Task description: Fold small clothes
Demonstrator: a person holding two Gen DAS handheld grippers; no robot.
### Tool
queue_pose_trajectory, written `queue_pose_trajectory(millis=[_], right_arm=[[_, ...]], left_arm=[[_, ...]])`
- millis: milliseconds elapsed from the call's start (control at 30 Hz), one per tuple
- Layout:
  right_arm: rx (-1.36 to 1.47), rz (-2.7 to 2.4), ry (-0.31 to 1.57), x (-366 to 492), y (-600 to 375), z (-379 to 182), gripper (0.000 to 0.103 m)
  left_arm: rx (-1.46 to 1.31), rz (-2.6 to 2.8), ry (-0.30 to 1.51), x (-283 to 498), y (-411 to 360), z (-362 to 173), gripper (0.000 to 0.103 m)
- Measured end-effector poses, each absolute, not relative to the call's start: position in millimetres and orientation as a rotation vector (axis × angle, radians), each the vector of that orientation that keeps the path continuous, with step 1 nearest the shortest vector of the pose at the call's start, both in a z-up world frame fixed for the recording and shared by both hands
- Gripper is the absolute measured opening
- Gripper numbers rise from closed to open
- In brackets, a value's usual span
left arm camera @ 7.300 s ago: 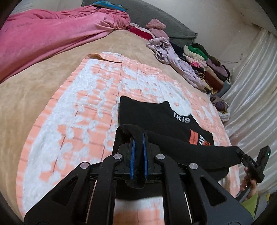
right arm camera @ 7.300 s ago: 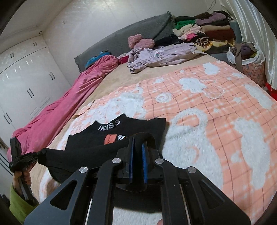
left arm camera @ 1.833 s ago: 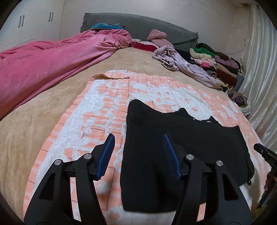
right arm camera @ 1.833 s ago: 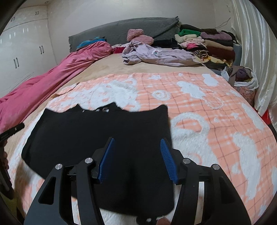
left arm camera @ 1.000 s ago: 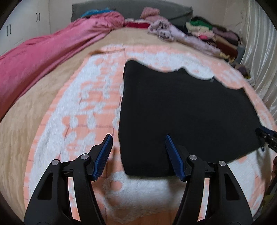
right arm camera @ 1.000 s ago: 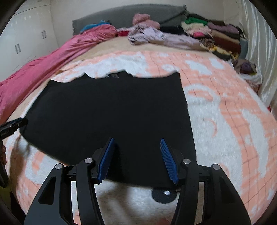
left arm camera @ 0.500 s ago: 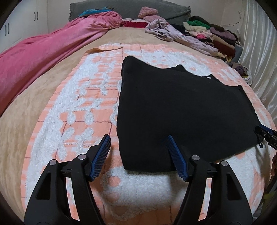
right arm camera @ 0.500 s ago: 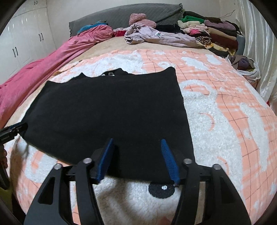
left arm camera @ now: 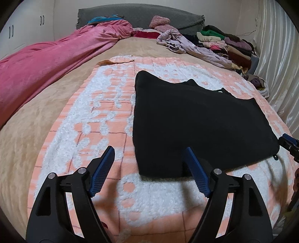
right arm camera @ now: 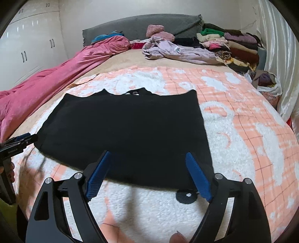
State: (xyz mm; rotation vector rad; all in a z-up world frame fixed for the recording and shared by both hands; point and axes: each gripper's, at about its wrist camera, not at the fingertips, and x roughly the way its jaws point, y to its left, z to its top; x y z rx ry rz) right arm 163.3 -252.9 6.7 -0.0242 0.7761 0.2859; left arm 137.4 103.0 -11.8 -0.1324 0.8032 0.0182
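A black garment [left arm camera: 196,119] [right arm camera: 127,134] lies flat and folded over on the orange-and-white blanket [left arm camera: 104,115] [right arm camera: 243,127]. My left gripper [left arm camera: 149,158] hovers over the garment's near left corner, its jaws opening, nothing pressed between the blue pads. My right gripper [right arm camera: 147,164] hangs above the garment's near right edge, jaws also opening, with only cloth lying below them. Each gripper's tip shows at the edge of the other's view: the right gripper [left arm camera: 288,143] and the left gripper [right arm camera: 18,142].
A pink duvet [left arm camera: 52,61] runs along the bed's left side. A lilac cloth heap [right arm camera: 177,50] and a stack of folded clothes [right arm camera: 235,46] sit by the grey headboard [left arm camera: 138,15]. A bag [right arm camera: 269,84] and a curtain [left arm camera: 280,59] flank the right. A small black disc [right arm camera: 186,195] lies on the blanket.
Both grippers have drawn back and lifted slightly from the garment, and their jaws have spread wider. The garment lies still on the blanket.
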Motion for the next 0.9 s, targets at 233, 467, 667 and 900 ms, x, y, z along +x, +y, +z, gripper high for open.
queue_pose_trajectory(millis=[233,467,667,900], right_arm=[[-0.068,0.348,0.758,154.9,-222.0,11.1,0.083],[-0.125,0.433,0.729,149.5,-180.6,13.5,0.092],[-0.193,0.518,0.722,145.7,-137.9,8.5,0.092],[-0.315,0.606,0.689,138.6,-83.0,-0.7,0.092]], left_arm=[[-0.156,0.04,0.789,132.2,114.7,-9.1,0.079],[-0.195,0.075,0.774,131.6,131.6,-6.9,0.084],[-0.238,0.103,0.768,131.3,149.0,-6.3,0.084],[-0.26,0.147,0.772,132.7,166.0,-7.7,0.084]])
